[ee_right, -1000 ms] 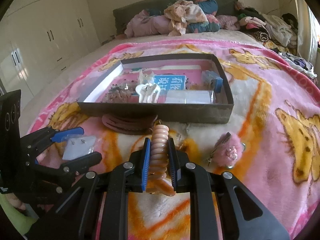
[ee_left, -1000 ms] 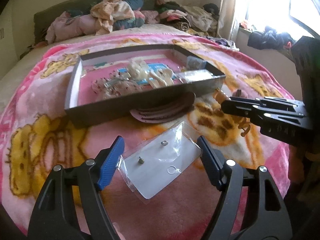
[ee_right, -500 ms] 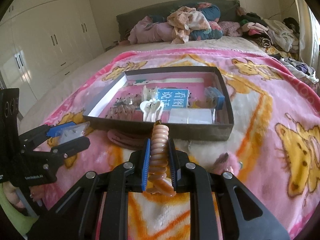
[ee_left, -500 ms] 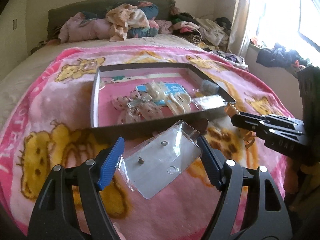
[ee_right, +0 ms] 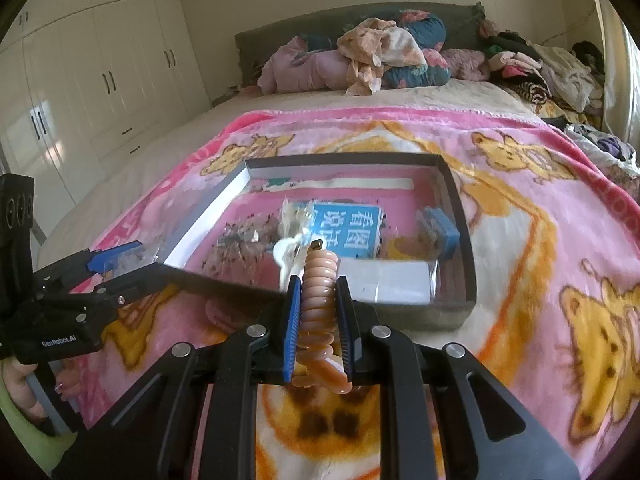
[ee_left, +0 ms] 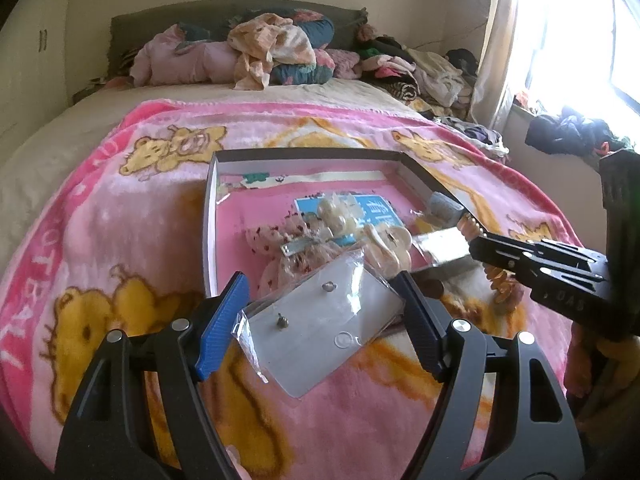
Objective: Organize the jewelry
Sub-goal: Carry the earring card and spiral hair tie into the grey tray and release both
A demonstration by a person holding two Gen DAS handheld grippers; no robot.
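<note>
My left gripper (ee_left: pixel 324 296) is shut on a clear plastic earring packet (ee_left: pixel 320 320) and holds it in the air near the front wall of the dark shallow box (ee_left: pixel 212 216). My right gripper (ee_right: pixel 318 292) is shut on a peach spiral hair tie (ee_right: pixel 320 304), raised over the box's front wall (ee_right: pixel 420 312). The box holds hair clips (ee_left: pixel 360 228), a blue card (ee_right: pixel 346 230), a clear case (ee_right: pixel 388 280) and a small blue piece (ee_right: pixel 440 232). The right gripper also shows at the right in the left wrist view (ee_left: pixel 480 244).
The box lies on a pink bear-print blanket (ee_right: pixel 560 280) on a bed. Clothes and pillows (ee_left: pixel 260 52) are piled at the headboard. White wardrobes (ee_right: pixel 92 80) stand to the left, a window (ee_left: pixel 580 40) to the right.
Both grippers have risen and moved forward toward the box, each still holding its item. The box interior now shows from higher up.
</note>
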